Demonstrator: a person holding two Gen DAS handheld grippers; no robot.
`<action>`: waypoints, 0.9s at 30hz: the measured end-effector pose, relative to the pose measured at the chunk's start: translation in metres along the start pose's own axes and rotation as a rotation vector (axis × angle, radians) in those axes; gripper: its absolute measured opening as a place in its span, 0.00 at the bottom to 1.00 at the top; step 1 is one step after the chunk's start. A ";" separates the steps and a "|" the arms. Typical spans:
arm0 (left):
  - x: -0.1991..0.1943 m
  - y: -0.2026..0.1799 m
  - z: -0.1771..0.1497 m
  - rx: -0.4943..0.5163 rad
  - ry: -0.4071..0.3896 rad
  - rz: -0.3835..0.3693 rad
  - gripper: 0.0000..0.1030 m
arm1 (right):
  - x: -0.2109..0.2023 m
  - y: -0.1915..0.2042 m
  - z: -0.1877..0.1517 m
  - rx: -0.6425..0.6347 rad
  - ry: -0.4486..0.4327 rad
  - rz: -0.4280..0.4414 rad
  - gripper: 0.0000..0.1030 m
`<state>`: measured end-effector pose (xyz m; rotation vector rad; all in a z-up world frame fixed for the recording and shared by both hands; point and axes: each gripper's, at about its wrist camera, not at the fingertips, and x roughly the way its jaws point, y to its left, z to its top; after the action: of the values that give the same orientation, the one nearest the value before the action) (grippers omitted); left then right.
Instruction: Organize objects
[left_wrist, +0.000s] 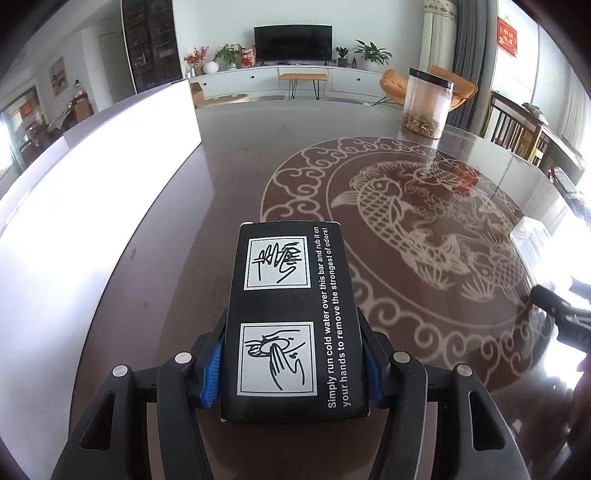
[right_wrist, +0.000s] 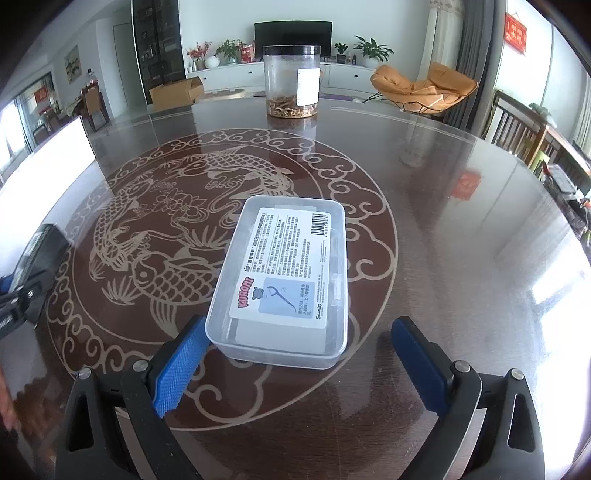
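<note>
Left gripper (left_wrist: 291, 373) clamped black carton (left_wrist: 291, 317) by its long sides; light, crushable. Right gripper (right_wrist: 295, 365) gaped around clear box (right_wrist: 284, 280).

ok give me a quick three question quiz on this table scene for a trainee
1. True or false: the left gripper is shut on the black box.
2. What lies between the open fingers of the right gripper?
A. a clear plastic box
B. a mug
C. a remote
3. Fill in: the clear jar with the black lid stands ____ on the table.

Key:
1. True; its blue pads press both sides of the box.
2. A, the clear plastic box, label side up, not gripped.
3. upright, at the far side.
</note>
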<state>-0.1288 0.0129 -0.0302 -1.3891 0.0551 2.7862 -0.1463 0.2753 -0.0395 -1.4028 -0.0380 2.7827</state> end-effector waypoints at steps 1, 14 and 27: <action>-0.001 0.000 -0.001 -0.001 0.000 0.001 0.57 | 0.000 0.000 0.000 -0.003 0.000 -0.003 0.95; -0.008 0.000 -0.007 -0.019 0.014 0.007 0.83 | 0.000 0.000 -0.001 -0.004 -0.001 -0.002 0.95; -0.001 0.003 -0.011 -0.029 0.056 0.003 1.00 | -0.001 0.001 -0.001 -0.008 -0.001 -0.003 0.96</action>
<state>-0.1192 0.0097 -0.0364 -1.4742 0.0180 2.7616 -0.1449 0.2745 -0.0395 -1.4015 -0.0508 2.7845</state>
